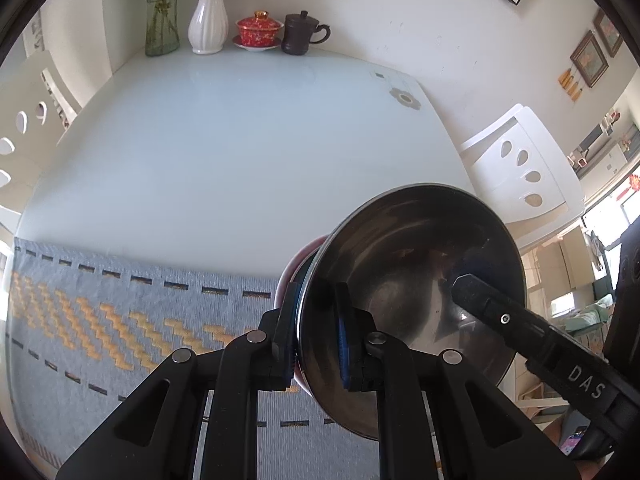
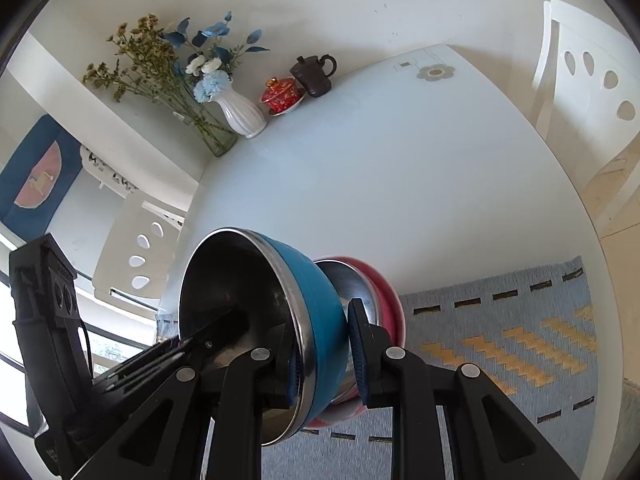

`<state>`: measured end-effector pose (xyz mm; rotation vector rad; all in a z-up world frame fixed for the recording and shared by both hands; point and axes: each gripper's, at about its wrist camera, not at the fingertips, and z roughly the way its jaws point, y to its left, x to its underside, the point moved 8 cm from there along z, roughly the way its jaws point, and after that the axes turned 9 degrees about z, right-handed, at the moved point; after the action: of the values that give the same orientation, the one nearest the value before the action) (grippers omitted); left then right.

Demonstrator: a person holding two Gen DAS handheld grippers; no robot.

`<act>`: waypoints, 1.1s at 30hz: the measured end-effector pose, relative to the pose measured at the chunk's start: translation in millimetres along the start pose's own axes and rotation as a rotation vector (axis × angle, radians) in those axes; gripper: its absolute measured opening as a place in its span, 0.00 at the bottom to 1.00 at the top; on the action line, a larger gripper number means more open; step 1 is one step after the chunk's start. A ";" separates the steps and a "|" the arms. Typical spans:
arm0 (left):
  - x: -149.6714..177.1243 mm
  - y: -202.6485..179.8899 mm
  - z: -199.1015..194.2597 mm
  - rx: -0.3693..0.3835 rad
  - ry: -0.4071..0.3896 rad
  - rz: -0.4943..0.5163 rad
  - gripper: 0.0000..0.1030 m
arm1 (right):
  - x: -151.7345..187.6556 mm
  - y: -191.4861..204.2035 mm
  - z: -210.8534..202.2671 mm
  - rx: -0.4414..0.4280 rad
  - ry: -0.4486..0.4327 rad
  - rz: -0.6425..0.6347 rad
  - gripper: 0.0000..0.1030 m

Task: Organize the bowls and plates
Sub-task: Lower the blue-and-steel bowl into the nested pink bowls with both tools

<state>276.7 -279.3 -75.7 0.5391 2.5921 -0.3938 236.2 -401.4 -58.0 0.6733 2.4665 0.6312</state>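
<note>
Left gripper [image 1: 318, 336]: your fingers are clamped on the rim of the blue bowl [image 1: 412, 292], one pad inside, one outside.
Right gripper [image 2: 326, 354]: your fingers pinch the same blue bowl's [image 2: 316, 312] wall from the opposite side.
Blue bowl: steel-lined, tipped on edge, held above the woven placemat [image 1: 120, 312] at the near end of the bench [image 1: 240, 140].
Pink bowl [image 2: 386, 300]: right behind the blue one, steel inside; whether they touch you cannot tell.
Far end of bench: white vase [image 1: 208, 24], red lidded cup [image 1: 258, 32], brown mug [image 1: 300, 34].
</note>
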 end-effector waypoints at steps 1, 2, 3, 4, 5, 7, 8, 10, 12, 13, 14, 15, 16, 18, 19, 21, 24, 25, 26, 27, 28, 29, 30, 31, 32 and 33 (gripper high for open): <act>1.0 1.0 1.7 0.003 0.005 -0.004 0.12 | 0.2 -0.9 0.9 0.003 0.003 0.001 0.20; 1.5 1.8 2.8 0.004 0.007 -0.006 0.11 | 0.4 -1.4 2.1 0.004 0.006 0.002 0.20; 1.6 2.8 3.9 0.002 0.008 -0.007 0.11 | 0.4 -1.8 3.4 0.003 0.008 0.003 0.20; 1.3 4.0 5.1 0.000 0.009 -0.006 0.11 | 0.6 -2.4 5.4 0.003 0.013 0.003 0.20; 1.3 4.8 6.1 -0.001 0.009 -0.005 0.11 | 0.8 -2.7 7.9 0.006 0.018 0.003 0.20; 0.8 5.3 9.4 -0.003 0.011 0.002 0.11 | 0.4 -3.2 10.4 0.012 0.015 0.000 0.20; 0.9 4.9 11.6 -0.005 0.013 0.009 0.12 | 0.3 -2.9 11.3 0.019 0.012 -0.002 0.20; 2.1 4.8 16.8 -0.007 0.019 0.018 0.13 | -0.6 -4.4 14.0 0.037 0.006 -0.009 0.20; 2.4 5.8 19.8 -0.005 0.011 0.013 0.13 | -0.9 -6.7 16.2 0.040 0.005 -0.007 0.20; 2.4 6.4 20.9 -0.006 0.009 0.012 0.13 | -0.9 -8.0 17.8 0.034 0.007 -0.002 0.20; 2.3 7.6 22.0 -0.009 0.010 0.014 0.13 | -0.7 -9.4 19.0 0.031 0.011 0.002 0.21; 2.6 7.9 23.3 -0.013 0.011 0.018 0.13 | -0.3 -11.4 21.2 0.023 0.019 0.013 0.21; 2.7 7.8 24.0 -0.013 0.009 0.022 0.13 | -0.2 -13.5 22.4 0.011 0.021 0.025 0.22; 3.1 6.5 25.1 -0.008 0.005 0.032 0.13 | -0.3 -17.7 23.1 -0.005 0.018 0.042 0.22; 2.7 5.5 26.0 -0.008 0.004 0.038 0.13 | -0.3 -18.5 23.0 -0.009 0.014 0.045 0.22; 2.3 5.2 27.5 -0.018 0.003 0.049 0.13 | -1.0 -19.3 23.2 -0.012 0.008 0.044 0.22; 3.9 7.8 30.8 -0.039 0.014 0.052 0.16 | 0.0 -19.6 24.4 0.001 0.009 0.036 0.22; 4.8 9.9 31.9 -0.048 0.021 0.050 0.16 | -0.1 -19.6 24.2 0.003 0.006 0.038 0.22; 5.4 11.8 32.4 -0.048 0.023 0.048 0.16 | -0.4 -20.7 24.1 0.006 0.002 0.044 0.22; 5.4 12.6 32.1 -0.037 0.019 0.044 0.16 | -0.2 -21.1 24.6 0.004 0.004 0.046 0.23; 5.6 13.2 31.8 -0.029 0.019 0.042 0.16 | 0.1 -21.1 24.5 0.000 0.004 0.049 0.22; 5.9 13.3 32.2 -0.029 0.020 0.048 0.16 | 0.5 -21.6 24.2 0.000 0.004 0.048 0.22; 6.4 13.0 32.7 -0.035 0.020 0.060 0.16 | 0.5 -21.3 24.1 -0.001 0.004 0.046 0.22; 6.8 12.3 33.1 -0.041 0.021 0.068 0.16 | 0.1 -21.3 24.1 -0.001 0.003 0.048 0.22; 7.2 12.0 33.5 -0.046 0.022 0.072 0.16 | 0.1 -21.6 23.9 -0.001 0.002 0.052 0.22; 7.4 11.8 33.5 -0.050 0.021 0.074 0.16 | 0.1 -21.5 23.6 -0.001 0.001 0.055 0.22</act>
<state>288.4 -278.7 -110.1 0.6233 2.5863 -0.2999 242.4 -410.9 -88.0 0.7430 2.4554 0.6529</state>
